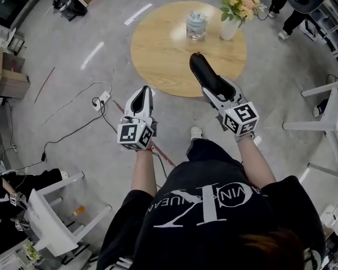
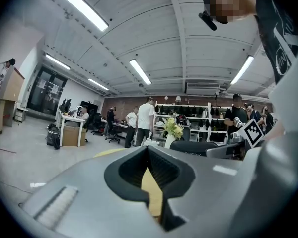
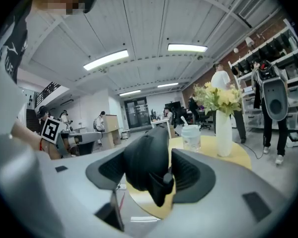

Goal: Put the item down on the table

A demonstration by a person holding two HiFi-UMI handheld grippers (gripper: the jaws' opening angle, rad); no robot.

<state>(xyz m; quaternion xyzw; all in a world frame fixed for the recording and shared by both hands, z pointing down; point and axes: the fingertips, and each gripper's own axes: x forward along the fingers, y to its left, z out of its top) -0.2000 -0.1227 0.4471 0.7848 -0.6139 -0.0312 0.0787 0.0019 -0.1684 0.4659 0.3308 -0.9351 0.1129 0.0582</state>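
Observation:
A black soft elongated item [image 1: 201, 70] sticks forward out of my right gripper [image 1: 215, 92], which is shut on it. The item hangs over the near edge of the round wooden table [image 1: 158, 49]. In the right gripper view the black item [image 3: 146, 165] fills the gap between the jaws of that gripper [image 3: 154, 155], and the table [image 3: 238, 155] lies just beyond. My left gripper [image 1: 142, 93] is lower left, over the floor short of the table. Its jaws meet at the tips with nothing between them, as the left gripper view shows [image 2: 148, 150].
A lidded glass jar [image 1: 196, 25] and a white vase of flowers [image 1: 235, 10] stand on the table's far side. A power strip with cables [image 1: 101, 99] lies on the floor at left. White furniture stands lower left [image 1: 50, 218] and right [image 1: 327, 122]. Several people stand far off.

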